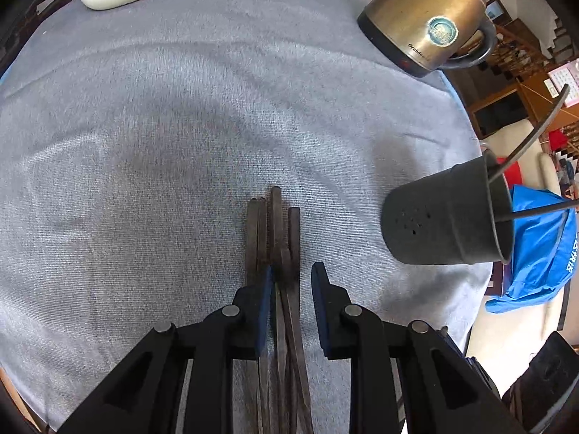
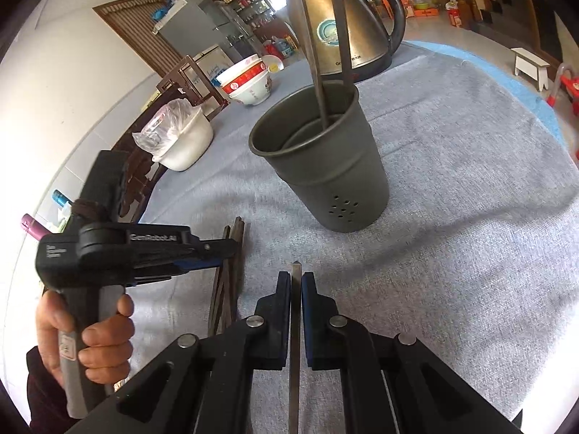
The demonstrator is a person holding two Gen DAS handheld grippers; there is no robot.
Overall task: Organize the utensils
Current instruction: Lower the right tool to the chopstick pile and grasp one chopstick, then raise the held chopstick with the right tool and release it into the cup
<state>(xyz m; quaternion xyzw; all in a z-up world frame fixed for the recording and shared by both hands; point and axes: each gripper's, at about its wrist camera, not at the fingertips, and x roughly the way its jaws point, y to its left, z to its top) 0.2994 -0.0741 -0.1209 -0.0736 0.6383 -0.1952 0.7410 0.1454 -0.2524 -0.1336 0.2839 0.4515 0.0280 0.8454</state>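
Note:
A bundle of dark chopsticks point(image 1: 275, 231) lies on the grey cloth point(image 1: 144, 144). My left gripper point(image 1: 291, 285) stands over it with the jaws apart. Some sticks lie between the pads; the right pad is clear of them. From the right wrist view this gripper point(image 2: 231, 249) is seen side-on above the same chopsticks point(image 2: 231, 282), held by a hand point(image 2: 90, 340). My right gripper point(image 2: 296, 282) is shut on a single grey chopstick point(image 2: 295, 325) whose tip sticks out past the pads. Ahead of it stands a dark grey holder point(image 2: 325, 166) with two chopsticks point(image 2: 334, 36) upright inside.
A metal kettle point(image 2: 343, 18) stands behind the holder point(image 1: 448, 217), also at the far right as the kettle point(image 1: 427, 25). Stacked bowls point(image 2: 249, 79) and a white pot point(image 2: 181, 141) with a plastic bag sit at the far left edge. A blue bag point(image 1: 539, 246) lies beyond the table's right edge.

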